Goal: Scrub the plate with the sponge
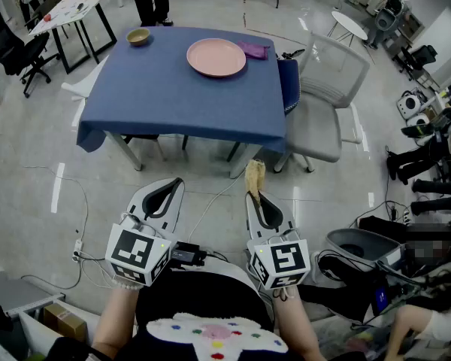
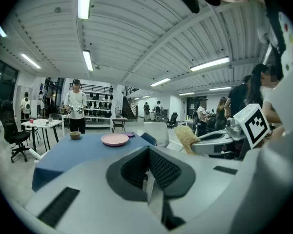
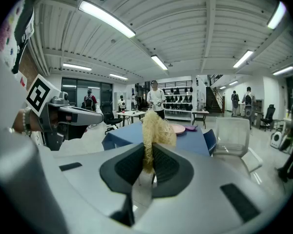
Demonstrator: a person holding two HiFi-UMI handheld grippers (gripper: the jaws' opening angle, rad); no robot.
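Open workshop, glossy pale floor (image 1: 45,164), strip lights overhead. The desk (image 1: 180,89) under a blue cloth stands at the far end, well apart from both claws.

On the desk:
- pink plate (image 1: 216,57) at the far right, bare top
- purple cloth (image 1: 254,50) just right of the plate
- small bowl (image 1: 138,37) at the far left corner

A grey chair (image 1: 327,104) sits at the desk's right side. A person (image 2: 77,112) stands past the far edge.

Right claw (image 1: 257,195): jaws clamped on the sponge (image 1: 255,176), a pale yellow fibrous pad. It pokes out past the tips toward the desk. The sponge is in the air over the floor, near side of the desk, well short of the plate.

Left claw (image 1: 174,184): jaws pressed together, nothing between them.

Both claws are side by side at the near end, aimed at the desk and tipped slightly down.
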